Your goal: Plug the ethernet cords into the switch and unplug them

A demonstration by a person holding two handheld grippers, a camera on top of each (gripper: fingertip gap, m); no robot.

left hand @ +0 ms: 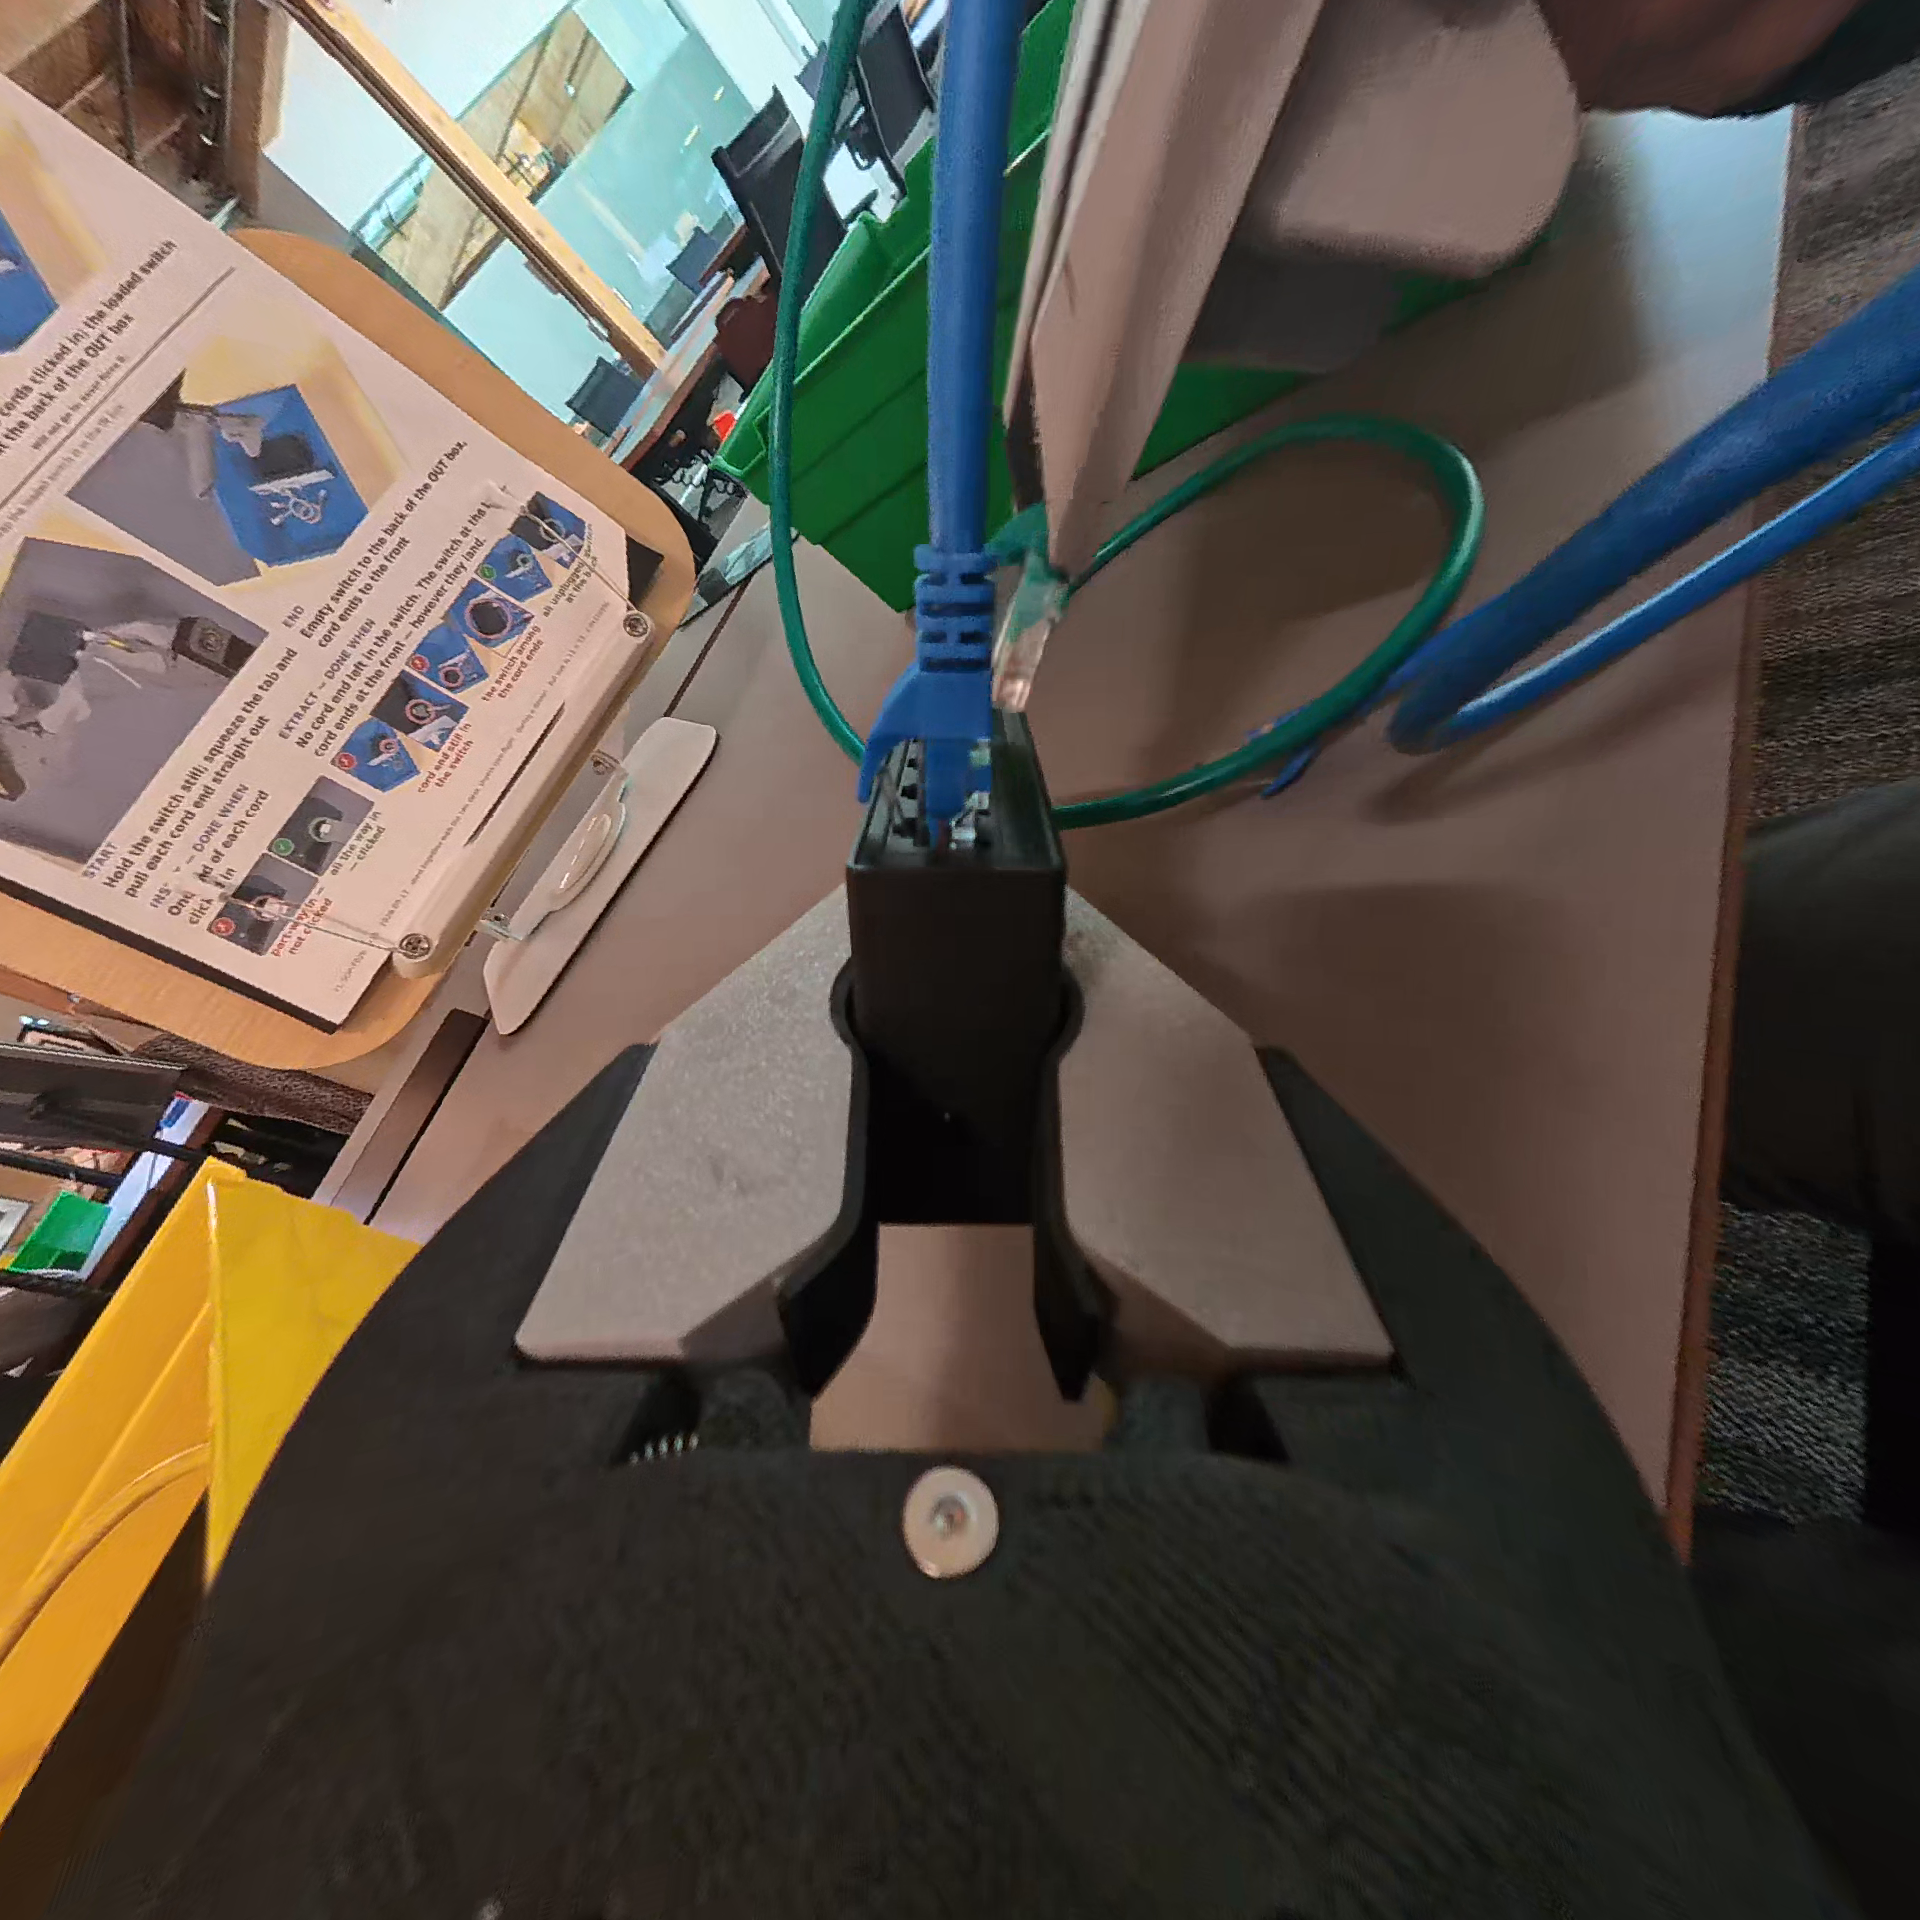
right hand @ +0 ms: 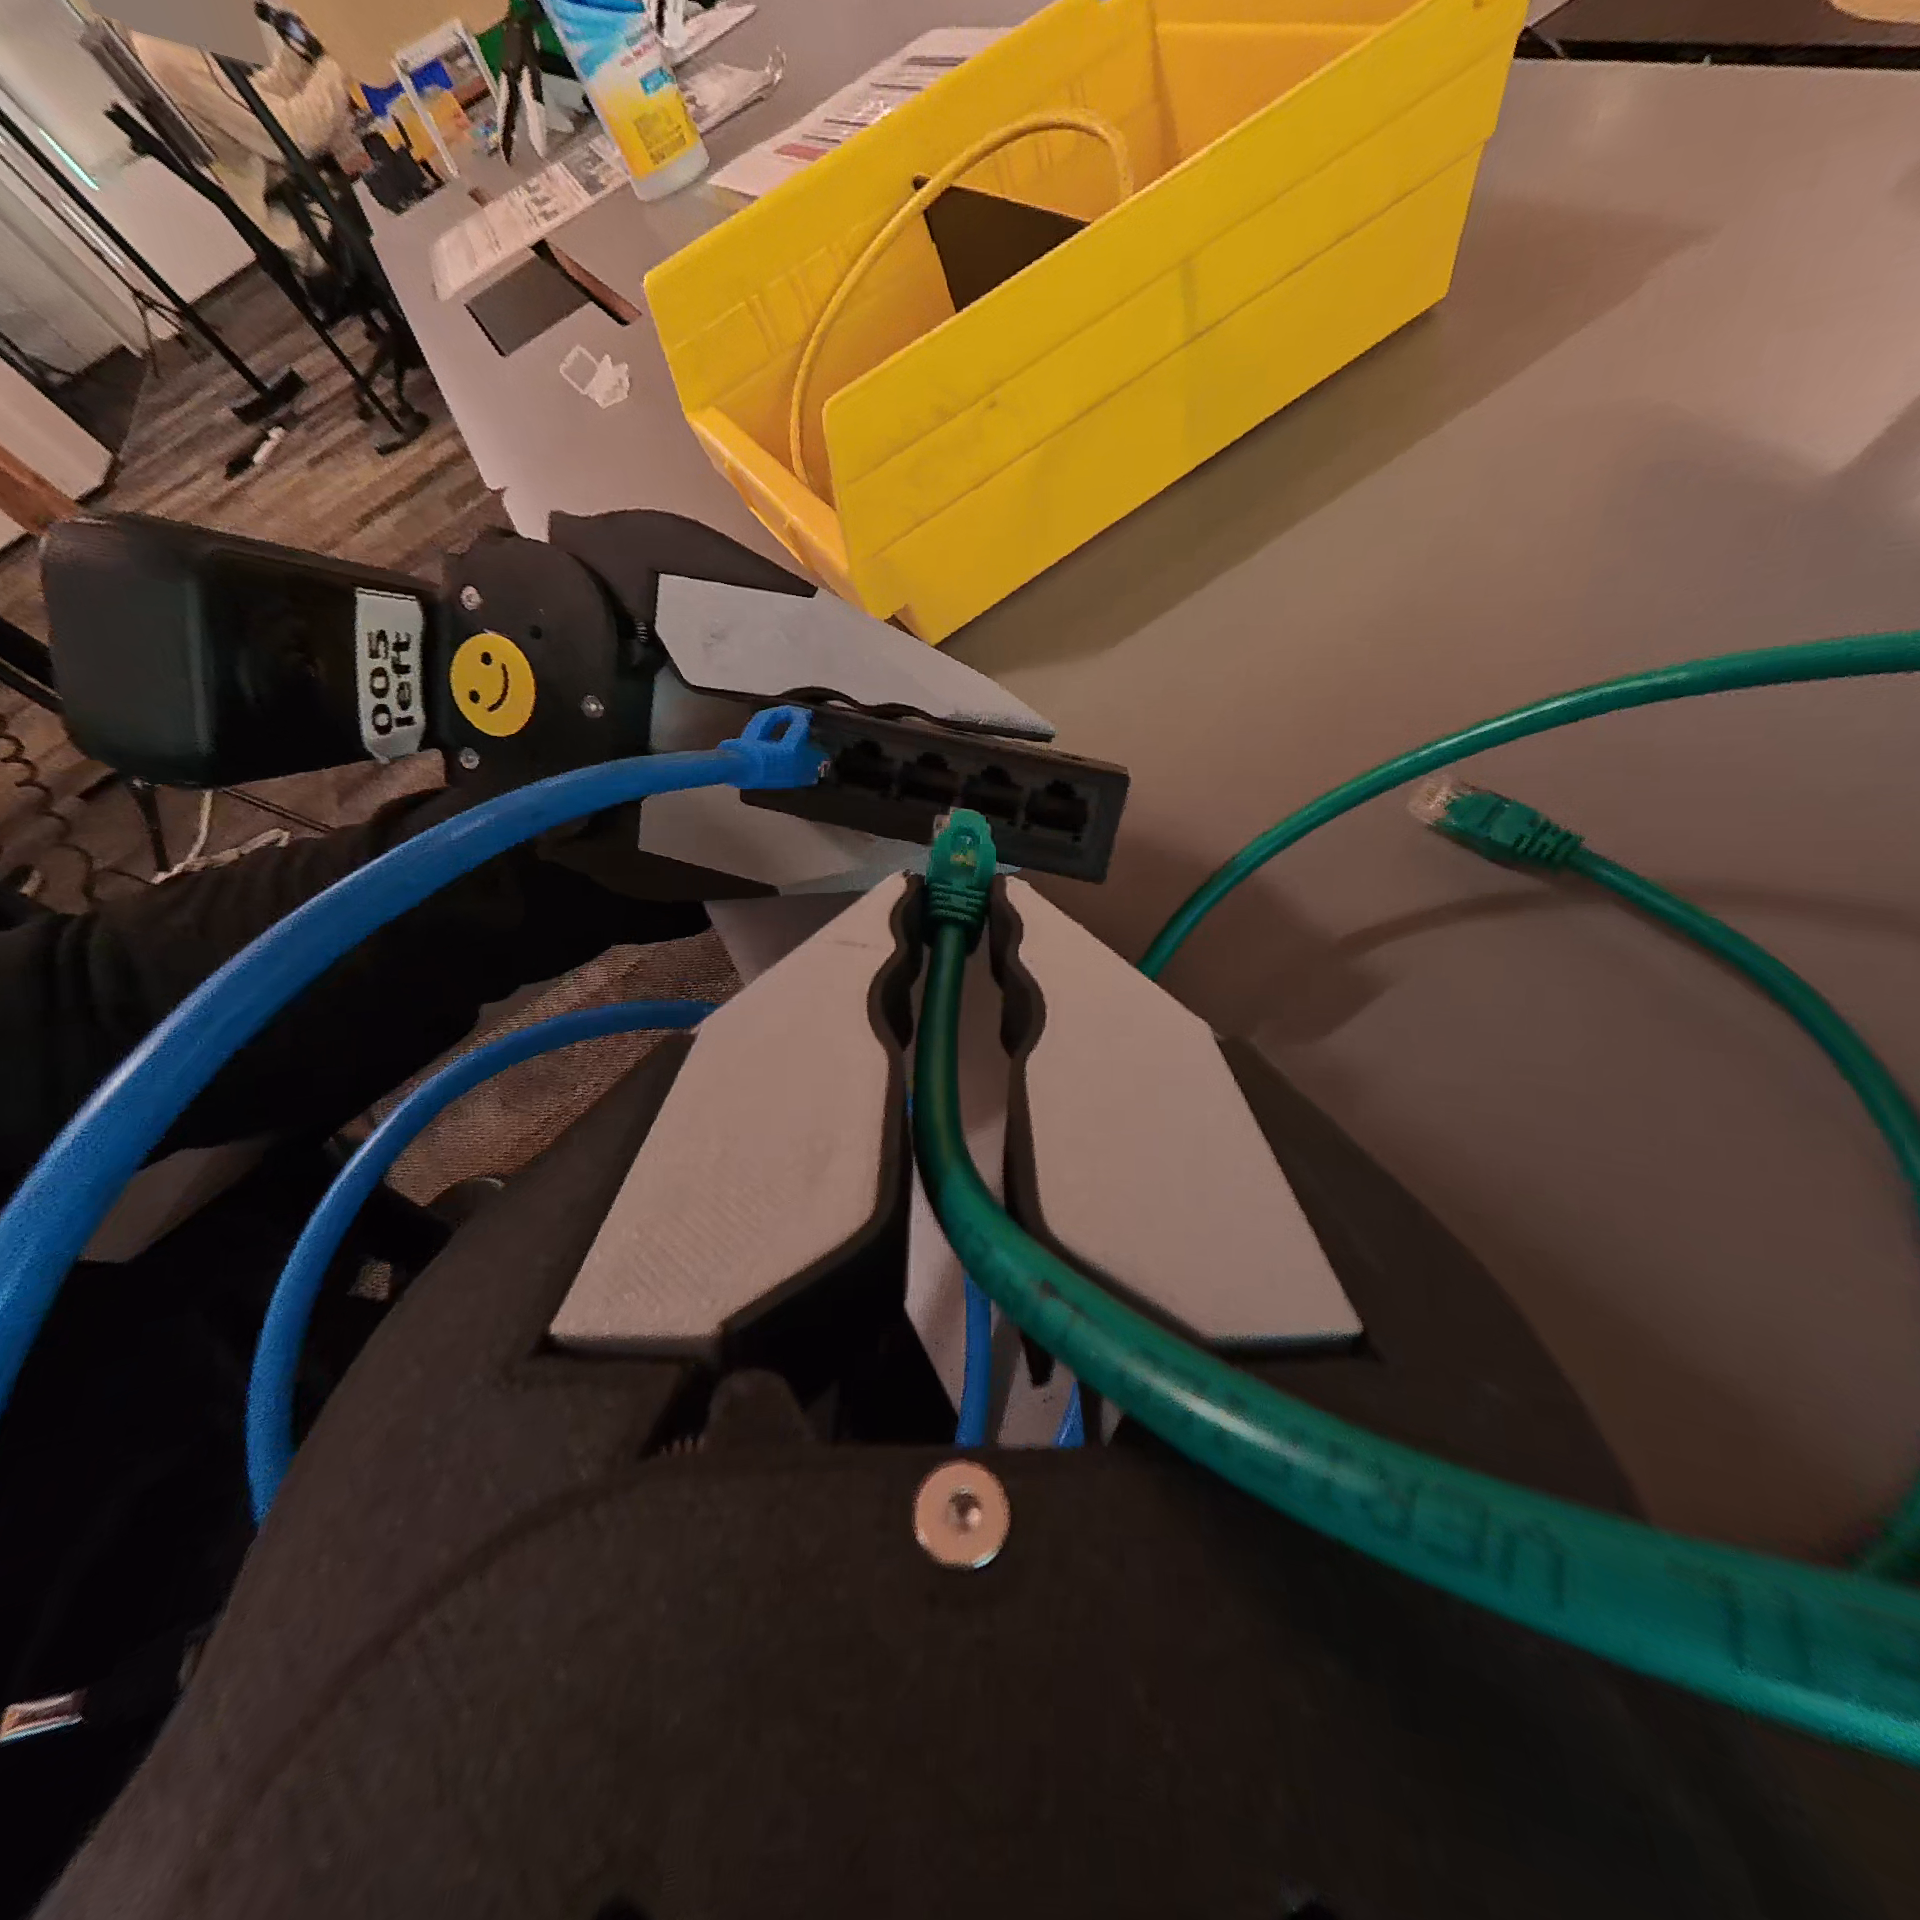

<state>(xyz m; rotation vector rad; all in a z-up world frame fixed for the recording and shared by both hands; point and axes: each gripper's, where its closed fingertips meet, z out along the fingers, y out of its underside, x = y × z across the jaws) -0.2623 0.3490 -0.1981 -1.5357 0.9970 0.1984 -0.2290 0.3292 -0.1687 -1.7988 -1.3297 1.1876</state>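
My left fingers (left hand: pixel 956 997) are clamped on the black switch (right hand: pixel 935 795), right fingers (right hand: pixel 956 914) pinching the green cord (right hand: pixel 961 862) at a port. Blue cord (right hand: pixel 769 750) is plugged in; an instruction sheet (left hand: pixel 260 623) and my left tool's sticker (right hand: pixel 390 681) both carry print.

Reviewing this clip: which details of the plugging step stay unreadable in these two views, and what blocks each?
- Green plug tip: right wrist view, too small to tell if it has entered a port of the switch.
- Blue plug latch: left wrist view, ports foreshortened; clicked or not is unclear.
- Switch body: left wrist view, clamped by the left gripper.
- Yellow bin contents: right wrist view, walls hide most.
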